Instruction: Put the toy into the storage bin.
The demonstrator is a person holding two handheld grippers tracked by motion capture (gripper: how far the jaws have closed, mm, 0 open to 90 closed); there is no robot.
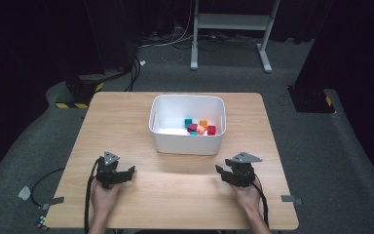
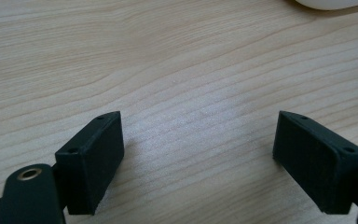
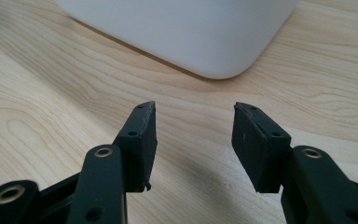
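Left gripper (image 1: pixel 126 171) low over bare wooden table (image 1: pixel 126 117), jaws wide apart, nothing between. Right gripper (image 1: pixel 220 170) likewise low, jaws about half open, empty. White bin (image 1: pixel 187 141) just ahead of right fingertips, up and right of left ones, not touching either. Small coloured blocks (image 1: pixel 200 127) farther off, clustered inside bin.

A rectangular light-wood bench (image 1: pixel 126 122) with rounded corners stands on grey carpet floor (image 1: pixel 321 146). A white plastic bin (image 1: pixel 187 142) with rounded corners sits directly on it, near the middle of the far half. The near half of the bench top shows bare wood grain (image 2: pixel 177 70), pale under the light.
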